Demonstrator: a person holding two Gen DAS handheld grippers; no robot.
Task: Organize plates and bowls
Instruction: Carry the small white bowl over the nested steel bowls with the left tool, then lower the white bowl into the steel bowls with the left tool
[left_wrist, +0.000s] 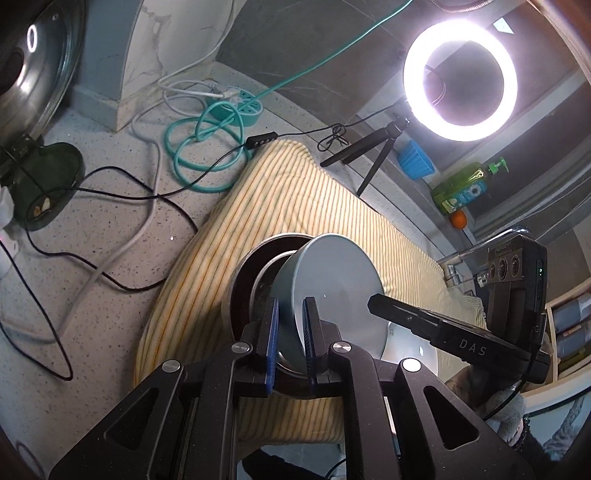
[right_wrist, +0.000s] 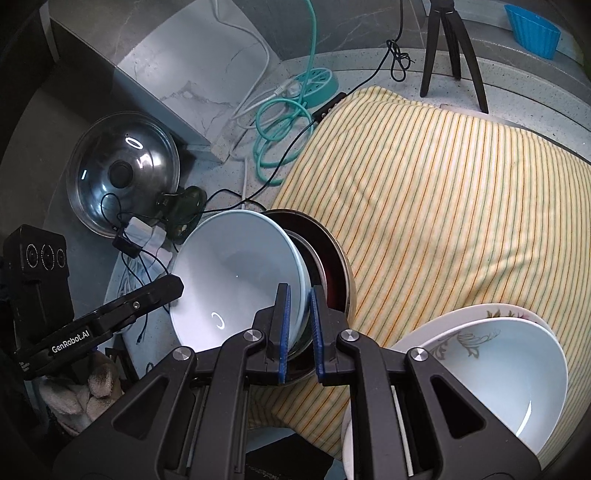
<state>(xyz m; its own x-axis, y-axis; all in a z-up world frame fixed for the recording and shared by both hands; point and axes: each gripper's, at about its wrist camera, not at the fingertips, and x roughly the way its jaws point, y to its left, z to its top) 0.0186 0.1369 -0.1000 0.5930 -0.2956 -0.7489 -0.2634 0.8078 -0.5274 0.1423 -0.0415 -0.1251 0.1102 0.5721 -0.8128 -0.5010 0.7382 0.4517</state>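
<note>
A pale blue bowl (left_wrist: 332, 280) hangs tilted over a steel bowl with a dark inside (left_wrist: 247, 280) that rests on the striped cloth (left_wrist: 280, 192). My left gripper (left_wrist: 291, 325) is shut on the blue bowl's near rim, and the right gripper's black finger (left_wrist: 380, 306) reaches onto the opposite side. In the right wrist view, my right gripper (right_wrist: 300, 328) is shut on the blue bowl's (right_wrist: 236, 273) rim, right beside the steel bowl (right_wrist: 332, 266). The left gripper (right_wrist: 166, 291) meets the bowl's far edge. Two stacked white patterned bowls (right_wrist: 509, 369) sit at lower right.
A lit ring light (left_wrist: 460, 79) on a black tripod (left_wrist: 369, 151) stands behind the cloth. Teal and black cables (left_wrist: 199, 147) and a teal power strip (left_wrist: 240, 107) lie on the speckled counter. A glass pot lid (right_wrist: 122, 173) leans at the left. A blue cup (left_wrist: 415, 158) and a green soap bottle (left_wrist: 465, 184) stand at the back.
</note>
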